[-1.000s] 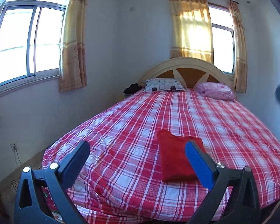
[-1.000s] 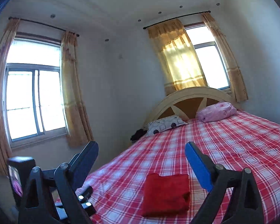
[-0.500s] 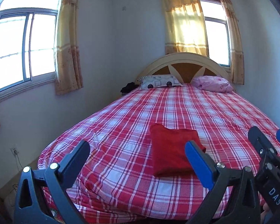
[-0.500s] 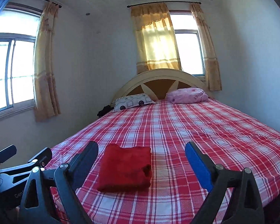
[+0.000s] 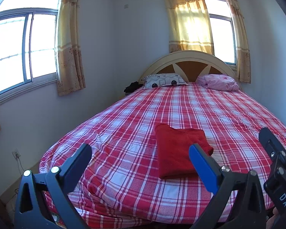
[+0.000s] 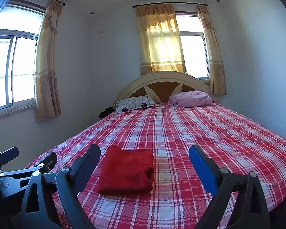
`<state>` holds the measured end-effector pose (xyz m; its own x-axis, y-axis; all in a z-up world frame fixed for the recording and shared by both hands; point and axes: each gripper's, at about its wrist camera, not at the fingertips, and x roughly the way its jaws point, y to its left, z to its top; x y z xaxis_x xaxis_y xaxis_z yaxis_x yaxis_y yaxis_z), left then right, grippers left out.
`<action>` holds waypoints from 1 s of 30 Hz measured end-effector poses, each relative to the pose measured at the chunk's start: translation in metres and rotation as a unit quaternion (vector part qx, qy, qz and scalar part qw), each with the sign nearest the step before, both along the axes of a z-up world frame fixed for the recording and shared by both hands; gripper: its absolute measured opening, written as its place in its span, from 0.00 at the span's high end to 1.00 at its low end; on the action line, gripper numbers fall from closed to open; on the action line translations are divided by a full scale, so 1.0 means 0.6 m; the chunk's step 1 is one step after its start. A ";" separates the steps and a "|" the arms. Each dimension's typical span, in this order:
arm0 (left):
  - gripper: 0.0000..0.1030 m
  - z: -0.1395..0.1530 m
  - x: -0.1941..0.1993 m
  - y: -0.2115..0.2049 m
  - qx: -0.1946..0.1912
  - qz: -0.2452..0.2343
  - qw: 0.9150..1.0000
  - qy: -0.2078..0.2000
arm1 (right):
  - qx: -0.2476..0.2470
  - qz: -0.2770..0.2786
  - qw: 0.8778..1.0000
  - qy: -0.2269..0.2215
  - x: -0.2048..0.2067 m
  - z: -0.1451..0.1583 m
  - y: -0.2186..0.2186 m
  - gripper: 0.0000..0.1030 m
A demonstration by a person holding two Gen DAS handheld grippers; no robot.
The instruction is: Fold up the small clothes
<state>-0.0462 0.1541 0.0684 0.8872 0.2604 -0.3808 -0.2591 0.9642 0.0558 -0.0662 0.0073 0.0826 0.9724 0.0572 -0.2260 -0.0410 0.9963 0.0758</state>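
A red garment (image 5: 179, 152) lies folded into a neat rectangle near the foot of the bed (image 5: 181, 105), on the red and white checked cover. My left gripper (image 5: 139, 152) hangs open and empty above the bed's foot edge, with the garment just beyond its blue finger. In the right wrist view the same red garment (image 6: 127, 171) sits between the black and blue fingers of my right gripper (image 6: 144, 152), which is open and apart from the cloth. Each gripper shows in the other's view: the right gripper (image 5: 272, 152) at the right edge, the left gripper (image 6: 28, 169) at lower left.
A patterned pillow (image 5: 165, 80) and a pink pillow (image 5: 218, 82) lie against the curved headboard (image 5: 186, 61). Something dark (image 5: 132, 86) sits beside the bed's head. Curtained windows (image 5: 24, 47) line the left and far walls. A wall socket (image 5: 16, 153) is low on the left.
Both cameras have swung and levelled toward the bed. The right gripper has come in beside the left one and now faces the garment. The red garment has not moved.
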 end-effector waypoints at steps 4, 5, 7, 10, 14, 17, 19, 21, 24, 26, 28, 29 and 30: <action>0.00 -0.002 0.000 0.001 -0.001 0.002 1.000 0.000 | 0.006 -0.009 1.000 0.003 0.001 -0.003 -0.007 0.08; 0.00 -0.002 0.001 0.002 -0.002 0.002 1.000 0.001 | 0.008 -0.010 1.000 0.004 0.002 -0.003 -0.008 0.08; 0.00 -0.003 0.001 0.004 -0.005 0.002 1.000 0.000 | 0.011 -0.012 1.000 0.005 0.003 -0.005 -0.011 0.08; 0.00 -0.002 0.001 0.006 -0.006 0.003 1.000 -0.002 | 0.011 -0.012 1.000 0.008 0.004 -0.008 -0.012 0.08; 0.00 -0.004 0.002 0.004 -0.003 0.005 1.000 0.001 | 0.011 -0.009 1.000 0.011 0.005 -0.011 -0.010 0.08; 0.00 -0.005 0.004 0.003 -0.002 0.003 1.000 0.005 | 0.011 -0.011 1.000 0.010 0.004 -0.010 -0.010 0.08; 0.00 -0.006 0.005 0.002 -0.002 0.003 1.000 0.007 | 0.011 -0.011 1.000 0.010 0.005 -0.011 -0.010 0.08; 0.00 -0.007 0.006 0.002 -0.004 0.001 1.000 0.008 | 0.011 -0.011 1.000 0.011 0.005 -0.011 -0.011 0.08; 0.00 -0.007 0.005 0.001 -0.003 0.003 1.000 0.009 | 0.012 -0.013 1.000 0.015 0.005 -0.012 -0.011 0.08; 0.00 -0.008 0.005 0.002 -0.003 0.002 1.000 0.009 | 0.014 -0.013 1.000 0.017 0.006 -0.013 -0.012 0.08; 0.00 -0.008 0.005 0.001 -0.005 0.002 1.000 0.009 | 0.015 -0.015 1.000 0.016 0.004 -0.013 -0.012 0.08; 0.00 -0.008 0.005 0.001 -0.004 0.002 1.000 0.009 | 0.015 -0.017 1.000 0.015 0.004 -0.013 -0.012 0.08; 0.00 -0.008 0.005 0.001 -0.003 0.002 1.000 0.009 | 0.016 -0.019 1.000 0.014 0.004 -0.012 -0.013 0.08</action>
